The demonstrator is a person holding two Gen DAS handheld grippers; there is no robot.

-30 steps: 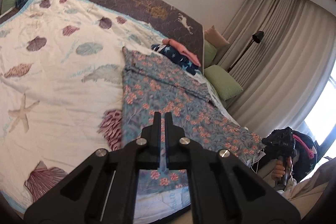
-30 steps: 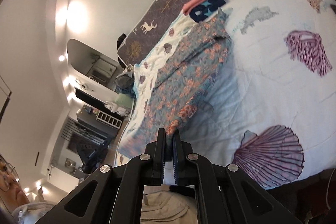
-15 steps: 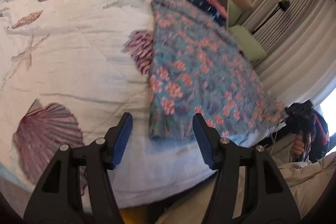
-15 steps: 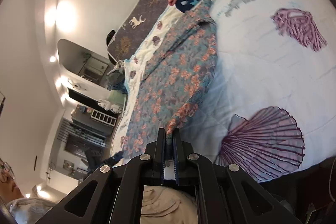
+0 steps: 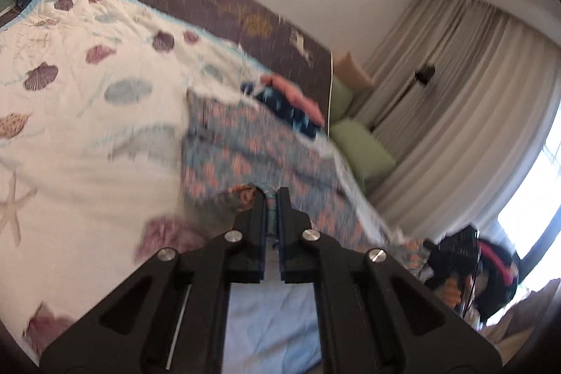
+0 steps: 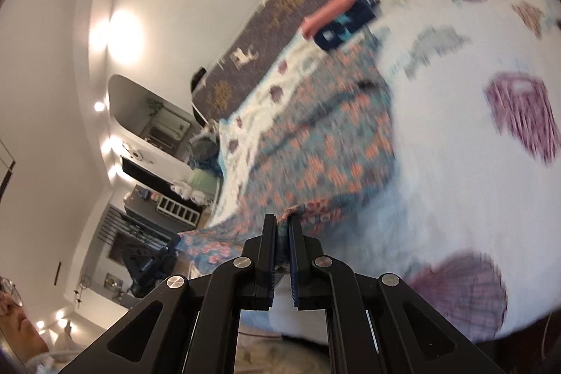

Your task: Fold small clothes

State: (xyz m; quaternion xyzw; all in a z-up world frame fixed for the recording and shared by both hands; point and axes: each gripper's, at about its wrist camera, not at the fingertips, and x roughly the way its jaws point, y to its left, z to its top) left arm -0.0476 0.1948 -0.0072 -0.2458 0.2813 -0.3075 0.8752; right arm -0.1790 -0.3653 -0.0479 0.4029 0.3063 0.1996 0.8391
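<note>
Left gripper (image 5: pixel 270 198) pinches the floral garment's (image 5: pixel 245 160) near edge; right gripper (image 6: pixel 283 226) pinches another edge; folded pile (image 6: pixel 342 18) at 1 o'clock.

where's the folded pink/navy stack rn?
The folded stack sits at the far end of the shell quilt, beside the dark headboard, just beyond the floral garment; left-wrist view, centre.

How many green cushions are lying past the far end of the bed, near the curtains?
2. One green cushion lies nearer, by the bed's corner; a second green cushion sits behind it, against a tan pillow. More may be hidden behind the bed.
</note>
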